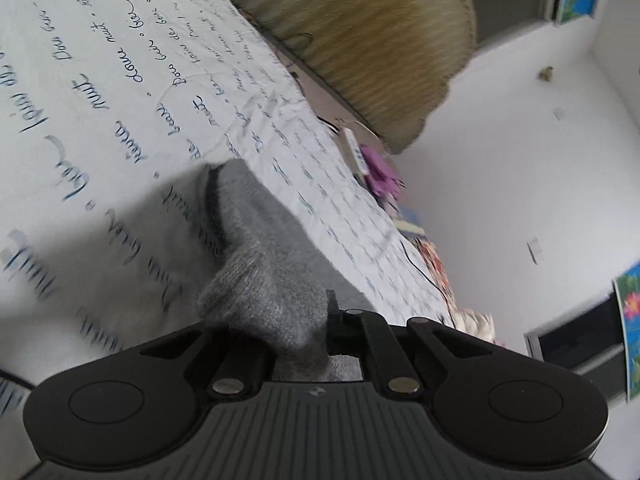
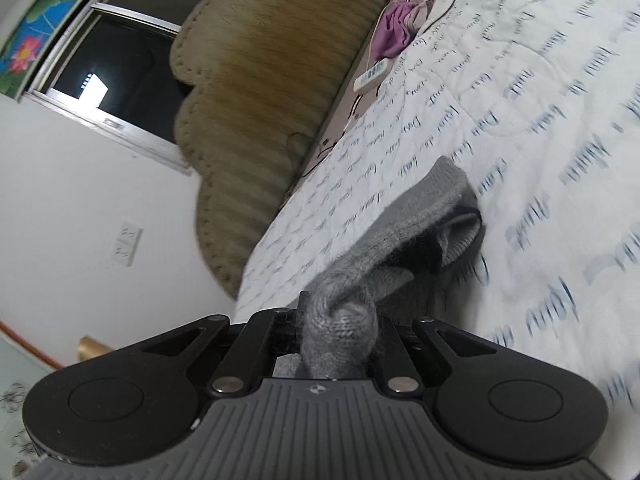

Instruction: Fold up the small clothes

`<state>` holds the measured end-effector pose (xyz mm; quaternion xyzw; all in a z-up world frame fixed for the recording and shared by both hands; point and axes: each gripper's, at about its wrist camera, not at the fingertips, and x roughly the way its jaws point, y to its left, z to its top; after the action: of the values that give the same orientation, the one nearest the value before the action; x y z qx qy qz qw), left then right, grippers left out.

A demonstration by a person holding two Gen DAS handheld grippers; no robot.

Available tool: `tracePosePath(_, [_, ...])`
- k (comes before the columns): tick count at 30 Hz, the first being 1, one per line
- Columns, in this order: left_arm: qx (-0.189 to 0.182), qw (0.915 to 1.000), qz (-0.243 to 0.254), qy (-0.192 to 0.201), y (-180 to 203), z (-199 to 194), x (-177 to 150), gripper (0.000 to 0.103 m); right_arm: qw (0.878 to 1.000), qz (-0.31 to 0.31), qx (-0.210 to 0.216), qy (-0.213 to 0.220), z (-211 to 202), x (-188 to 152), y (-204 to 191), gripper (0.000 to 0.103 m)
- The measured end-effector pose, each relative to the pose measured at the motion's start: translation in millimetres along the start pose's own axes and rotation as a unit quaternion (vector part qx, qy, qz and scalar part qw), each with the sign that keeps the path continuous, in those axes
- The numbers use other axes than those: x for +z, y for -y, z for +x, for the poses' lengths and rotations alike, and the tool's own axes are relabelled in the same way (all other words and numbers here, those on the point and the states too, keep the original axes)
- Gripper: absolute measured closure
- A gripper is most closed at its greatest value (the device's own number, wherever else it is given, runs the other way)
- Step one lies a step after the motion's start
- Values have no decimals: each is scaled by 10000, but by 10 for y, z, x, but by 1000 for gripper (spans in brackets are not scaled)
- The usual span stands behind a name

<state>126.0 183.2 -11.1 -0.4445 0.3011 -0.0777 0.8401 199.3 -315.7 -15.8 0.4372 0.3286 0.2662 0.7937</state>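
Note:
A grey knitted garment (image 1: 256, 248) with a dark inner band hangs over a white quilt (image 1: 100, 92) printed with blue script. My left gripper (image 1: 316, 320) is shut on one end of it, and the knit bunches over the closed fingers. In the right wrist view the same grey knit (image 2: 404, 220) stretches away above the quilt (image 2: 540, 128). My right gripper (image 2: 340, 320) is shut on its other end, with a knot of fabric bulging between the jaws. The fingertips of both grippers are hidden by cloth.
A tan ribbed headboard cushion (image 1: 360, 40) lines the bed's far side, also in the right wrist view as the cushion (image 2: 260, 92). A purple cloth (image 2: 394, 28), a white remote (image 2: 370, 76) and a cable lie by it. White wall (image 1: 520, 180) and a dark window (image 2: 112, 64) stand beyond.

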Motion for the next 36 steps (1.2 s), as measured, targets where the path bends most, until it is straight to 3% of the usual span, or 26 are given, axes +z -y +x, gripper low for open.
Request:
tracePosePath(3, [183,9990,382,-171,-90,-180,-243,98,9999,0,-92,-84,-324,-237,100,90])
tracePosePath(6, [690,9943,712,-403,-346,-102,-486,97,9966,-219,-760,-242,-423,-498,340,85])
tracePosePath(8, [1054,9897,806,-531,-496,-45,-602,95,9922,-253,-1189,-272,-432,-617,497,75])
tracePosePath(10, [967,9914,708,-522,-576,-142,-614,92,9890,-380,-1416,-177,-504,-639,516,71])
tracePosePath(12, [1128,9897,710,-514,-542,-315,-542,73,9859,-574,-1562,143,-646,-555,434,64])
tracePosePath(14, [1420,9855,925,-106,-419,-571,-455,59,9790,-927,-1715,597,-768,-395,313,62])
tracePosePath(16, [1441,9784,1426,414,-201,-768,-358,47,9721,-1261,-1816,780,-754,-207,153,62])
tracePosePath(18, [1413,9607,2277,723,144,-719,-297,41,9673,-1675,-1763,719,-587,-84,-4,59])
tracePosePath(21, [1599,9134,3624,942,616,-180,-352,25,9540,-2448,-1706,308,-29,-16,-268,55])
tracePosePath(22, [1661,9003,3926,877,709,74,-390,24,9484,-2670,-1700,180,195,-21,-326,54])
tracePosePath(24, [1711,8882,4225,574,792,616,-440,24,9334,-3074,-1845,-113,634,-49,-378,53])
tracePosePath(26, [1879,8800,4356,247,787,1118,-436,24,9069,-3573,-2217,-286,997,-127,-406,54])
tracePosePath(27, [2107,8714,4426,175,774,1308,-455,24,8959,-3714,-2411,-356,1158,-146,-369,54])
tracePosePath(29, [2480,8552,4551,83,667,1614,-433,24,8897,-3672,-2670,-479,1331,-152,-244,54])
tracePosePath(30, [2738,8513,4475,11,541,1708,-396,22,8838,-3736,-2780,-442,1353,-174,-160,52])
tracePosePath(31, [2822,8578,4295,-69,394,1790,-318,18,8786,-3885,-2755,-350,1344,-183,-78,48])
tracePosePath(32, [2567,8776,4047,48,248,1741,-249,10,8768,-4009,-2643,-239,1306,-205,-6,47])
tracePosePath(33, [2427,8931,3789,-14,181,1708,-159,8,8837,-3930,-2535,-180,1279,-198,34,47])
tracePosePath(34, [2417,8952,3745,5,159,1694,-128,7,8933,-3767,-2448,-139,1242,-157,62,47])
tracePosePath(36, [2489,8886,3853,8,165,1725,-164,5,8959,-3716,-2434,-121,1250,-139,83,47])
